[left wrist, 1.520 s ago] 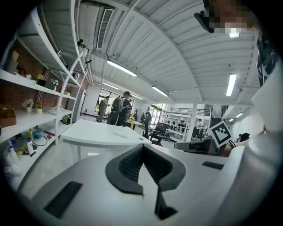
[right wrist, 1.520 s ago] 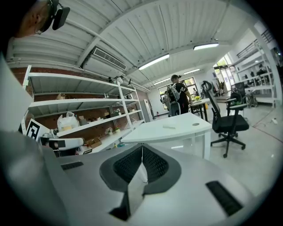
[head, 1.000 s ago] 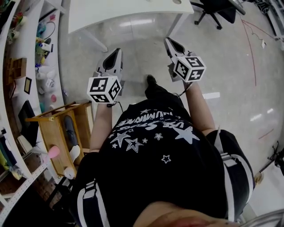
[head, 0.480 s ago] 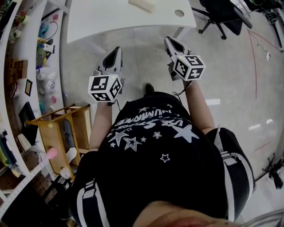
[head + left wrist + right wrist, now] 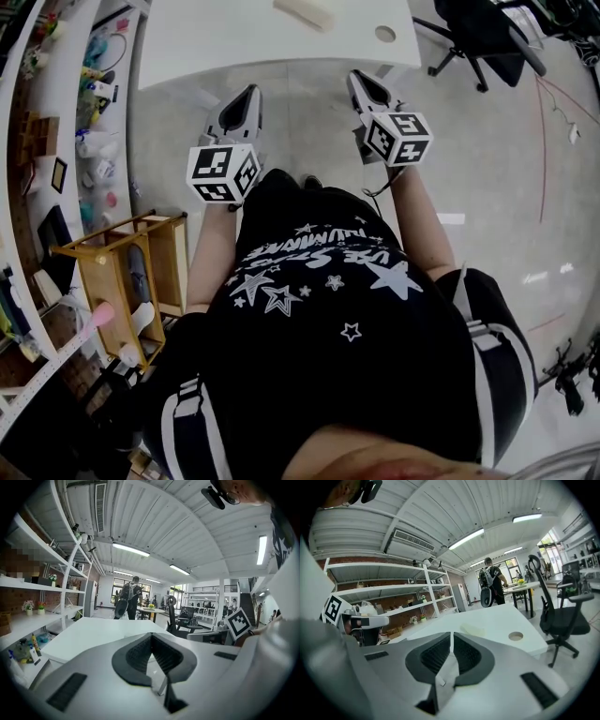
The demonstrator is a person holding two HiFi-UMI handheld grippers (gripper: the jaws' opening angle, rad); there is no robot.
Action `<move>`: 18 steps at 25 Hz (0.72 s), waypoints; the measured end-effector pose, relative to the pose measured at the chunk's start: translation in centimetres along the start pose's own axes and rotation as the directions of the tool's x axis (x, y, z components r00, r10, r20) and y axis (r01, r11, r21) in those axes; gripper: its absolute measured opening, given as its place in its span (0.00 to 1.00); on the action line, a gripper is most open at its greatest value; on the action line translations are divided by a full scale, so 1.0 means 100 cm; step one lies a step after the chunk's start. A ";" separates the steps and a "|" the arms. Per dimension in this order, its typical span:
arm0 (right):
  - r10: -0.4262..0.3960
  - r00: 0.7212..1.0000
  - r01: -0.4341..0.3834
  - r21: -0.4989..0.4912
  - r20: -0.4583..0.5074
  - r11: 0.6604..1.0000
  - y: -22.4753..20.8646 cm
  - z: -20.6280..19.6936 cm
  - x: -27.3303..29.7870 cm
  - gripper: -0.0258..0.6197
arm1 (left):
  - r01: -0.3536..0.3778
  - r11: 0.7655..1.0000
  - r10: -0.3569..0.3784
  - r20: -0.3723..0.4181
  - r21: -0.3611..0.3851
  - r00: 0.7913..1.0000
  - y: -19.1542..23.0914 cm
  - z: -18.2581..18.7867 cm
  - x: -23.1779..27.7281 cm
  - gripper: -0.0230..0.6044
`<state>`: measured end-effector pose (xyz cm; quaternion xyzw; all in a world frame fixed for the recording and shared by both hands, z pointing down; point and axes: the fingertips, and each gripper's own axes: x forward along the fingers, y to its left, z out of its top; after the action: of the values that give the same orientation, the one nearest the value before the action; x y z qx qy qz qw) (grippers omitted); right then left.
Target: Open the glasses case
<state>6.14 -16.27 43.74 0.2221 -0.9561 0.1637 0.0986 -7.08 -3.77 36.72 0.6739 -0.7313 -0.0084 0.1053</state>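
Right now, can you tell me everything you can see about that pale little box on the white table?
The pale box is cream-coloured, long and low with soft edges, and looks smooth, maybe plastic. It is too far off to make out a seam or hinge. It lies flat, a bit slanted, on the white table, left of the round hole in the tabletop. Only the table touches it.

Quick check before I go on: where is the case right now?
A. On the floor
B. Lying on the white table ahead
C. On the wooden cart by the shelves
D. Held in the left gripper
B: the pale case lies on the white table, while the left gripper and the right gripper are both shut and empty, short of the table.
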 end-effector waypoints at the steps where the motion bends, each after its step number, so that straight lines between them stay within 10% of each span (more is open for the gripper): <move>1: -0.003 1.000 0.003 -0.003 -0.003 1.000 -0.001 0.000 0.003 0.05 | 0.001 1.000 -0.001 0.000 0.003 1.000 0.001 0.001 0.003 0.06; 18: -0.039 0.997 0.040 0.022 -0.061 0.999 -0.038 0.011 0.064 0.05 | 0.131 0.991 -0.131 -0.035 -0.003 0.991 0.038 -0.001 0.113 0.06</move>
<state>2.12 -22.39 45.43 0.2369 -0.9462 0.1793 0.1283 -11.57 -14.55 39.05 0.7204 -0.6835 -0.0039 0.1174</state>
